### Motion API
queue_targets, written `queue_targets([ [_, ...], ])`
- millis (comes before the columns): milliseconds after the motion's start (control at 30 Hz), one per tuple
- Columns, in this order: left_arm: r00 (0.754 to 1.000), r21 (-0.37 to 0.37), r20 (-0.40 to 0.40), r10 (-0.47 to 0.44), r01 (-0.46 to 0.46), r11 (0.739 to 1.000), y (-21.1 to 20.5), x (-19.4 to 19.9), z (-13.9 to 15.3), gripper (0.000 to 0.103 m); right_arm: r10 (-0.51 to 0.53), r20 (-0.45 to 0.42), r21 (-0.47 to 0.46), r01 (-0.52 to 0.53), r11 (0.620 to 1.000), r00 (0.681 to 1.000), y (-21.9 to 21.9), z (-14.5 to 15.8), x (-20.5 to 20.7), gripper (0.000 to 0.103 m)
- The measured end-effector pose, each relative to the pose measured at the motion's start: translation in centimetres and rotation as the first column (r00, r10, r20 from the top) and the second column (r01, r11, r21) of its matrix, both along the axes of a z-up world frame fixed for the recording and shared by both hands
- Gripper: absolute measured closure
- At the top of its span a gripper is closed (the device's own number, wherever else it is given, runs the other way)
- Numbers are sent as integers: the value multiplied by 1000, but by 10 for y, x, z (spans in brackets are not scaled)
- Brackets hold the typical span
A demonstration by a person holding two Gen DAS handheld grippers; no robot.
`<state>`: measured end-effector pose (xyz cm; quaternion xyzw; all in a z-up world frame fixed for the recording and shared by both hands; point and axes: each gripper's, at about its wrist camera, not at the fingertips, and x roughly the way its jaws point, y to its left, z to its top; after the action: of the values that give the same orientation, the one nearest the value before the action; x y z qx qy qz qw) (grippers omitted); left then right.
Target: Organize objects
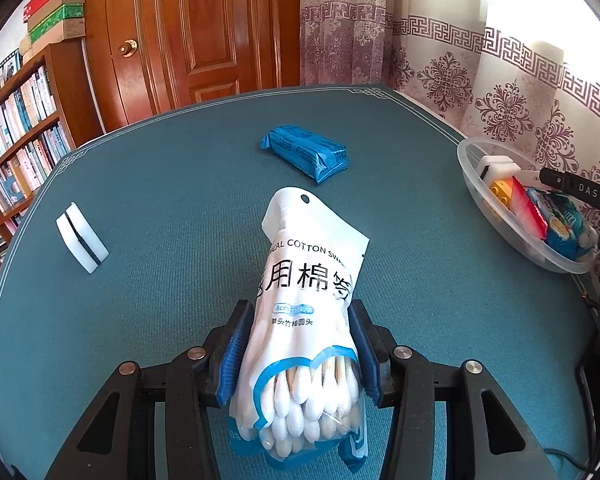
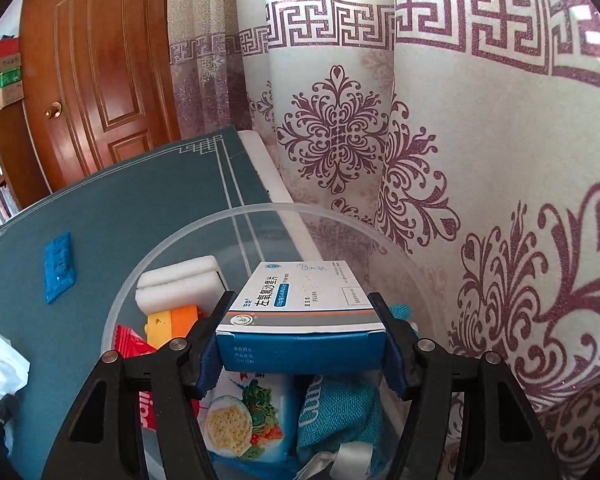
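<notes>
Left gripper [image 1: 300,354] clamped on a white plastic bag of cotton swabs [image 1: 306,320], blue pads pressed into both sides of the pack, jaws drawn narrow around it. Bag pointing forward out of the jaws, hang-hole end farthest away, swab heads bunched at the near end between the pads, held just above the teal woven surface [image 1: 160,200].

Ahead of the left gripper, beyond the bag's tip: a blue foil-wrapped packet [image 1: 304,152] lying flat on the surface. Off to its left, well apart: a white foam block with a dark stripe [image 1: 82,242], also on the surface. To its right: a clear round plastic bowl [image 1: 470,160] near the surface edge.

Right gripper [image 2: 300,350] grasping a white-and-blue cardboard medicine box [image 2: 300,308], pads against the two short ends, jaws about half spread to fit the box's width. Box held level over the clear plastic bowl [image 2: 172,240], above its contents and apart from them.

Below and ahead of the right gripper, inside the bowl: a white foam block [image 2: 176,284], a yellow-and-orange toy brick [image 2: 170,320], a red crimped wrapper [image 2: 130,342], a cracker packet with a vegetable picture [image 2: 244,420], a teal knitted pouch [image 2: 340,416].
</notes>
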<state>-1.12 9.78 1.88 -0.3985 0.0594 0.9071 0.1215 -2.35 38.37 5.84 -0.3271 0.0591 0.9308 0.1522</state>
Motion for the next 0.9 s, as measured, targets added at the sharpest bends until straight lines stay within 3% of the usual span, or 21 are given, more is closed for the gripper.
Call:
queue_targets([
  [267,999,1,-9,-36,36,999,13,5,6,52,46,-49,26,-45,999,998,-19,10,35,37],
  [667,996,9,-11,-90,90,996,28,14,14,52,-5,-16,-5,5,1000,1000,-5,-1,41,37],
  [900,990,30,-16,-141,142,989,47,14,27,52,27,-34,-9,-27,1000,999,-12,-1,61,37],
])
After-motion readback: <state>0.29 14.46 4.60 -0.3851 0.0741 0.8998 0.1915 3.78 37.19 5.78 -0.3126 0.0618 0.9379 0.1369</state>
